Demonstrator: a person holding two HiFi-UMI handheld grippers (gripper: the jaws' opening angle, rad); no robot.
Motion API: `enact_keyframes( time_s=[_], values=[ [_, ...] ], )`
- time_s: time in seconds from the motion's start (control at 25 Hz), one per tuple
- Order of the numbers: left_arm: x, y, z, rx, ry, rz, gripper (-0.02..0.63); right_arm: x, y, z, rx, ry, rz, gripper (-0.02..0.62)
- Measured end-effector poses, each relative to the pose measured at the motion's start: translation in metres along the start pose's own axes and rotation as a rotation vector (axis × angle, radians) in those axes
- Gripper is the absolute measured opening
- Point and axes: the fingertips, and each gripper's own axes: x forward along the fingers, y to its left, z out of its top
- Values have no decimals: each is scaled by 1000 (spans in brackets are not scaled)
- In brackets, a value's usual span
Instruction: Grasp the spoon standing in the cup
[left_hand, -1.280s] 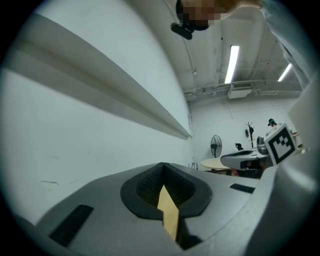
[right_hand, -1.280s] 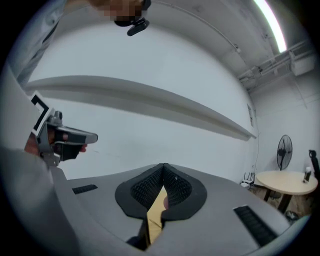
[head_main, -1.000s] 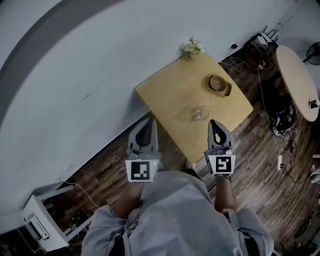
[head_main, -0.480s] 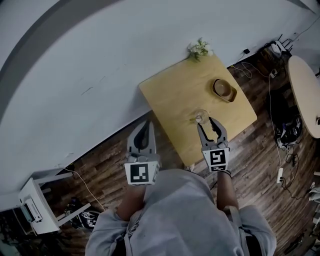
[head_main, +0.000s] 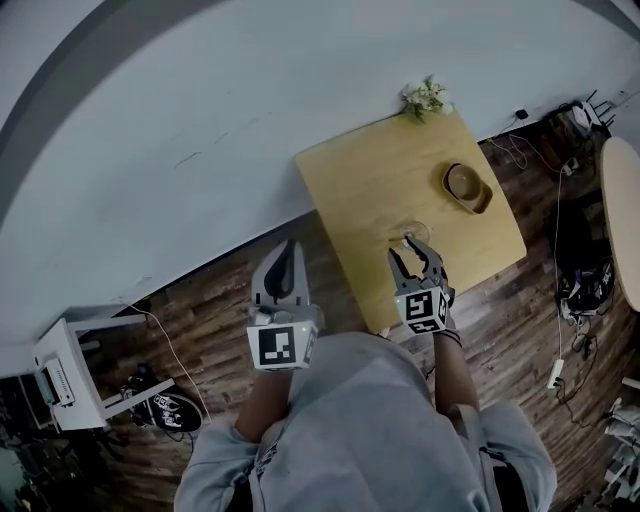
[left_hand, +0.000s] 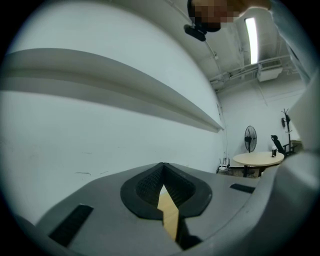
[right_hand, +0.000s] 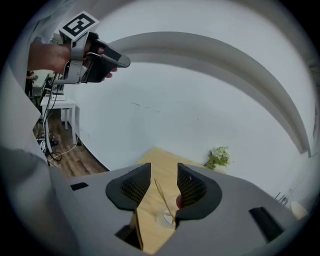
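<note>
One spoon (right_hand: 161, 194), thin pale handle, stands slanted in a clear cup (right_hand: 165, 219). The top leans toward 11 o'clock in the right gripper view, with the bowl end down inside the cup. The cup sits near the front edge of the bench (head_main: 360, 180).

Right hand-held gripper (right_hand: 164, 186): jaws opening and already wide. The handle crosses the gap between them on its slant, and neither jaw touches it. Nothing is gripped.

Head view: the cup (head_main: 405, 232) is at 12 o'clock of the right hand-held gripper (head_main: 412, 256), just ahead of the tips.

Step in hand, as judged: line up and close on the handle.
- Take it above the cup rim so the jaws miss the glass.
- Centre the handle in the gap before closing, since a one-sided push may tip the cup.
- Close gently.

Left hand-held gripper (head_main: 287, 250): jaws together and empty, well apart at 9 o'clock of the cup, over the floor (head_main: 210, 310).

Farther out: bowl (head_main: 467, 187) at 2 o'clock of the cup, and plant sprig (head_main: 425, 97) at 12 o'clock on the far edge.
</note>
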Motion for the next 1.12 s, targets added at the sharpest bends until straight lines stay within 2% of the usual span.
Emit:
enact_keyframes(
  time_s=[0.28,0.76,0.96,1.12],
  values=[
    [-13,19,-7,0,18,94,0,23,8,-31,-50,80,65,153],
    [-34,46,-16,-30,44,199,0,52,17,-68,-130,218,84,103],
    [-41,55,-16,-30,47,222,0,60,19,-71,-153,231,66,85],
    [-46,62,-13,-26,43,239,0,65,10,-69,-150,241,6,20]
  ],
)
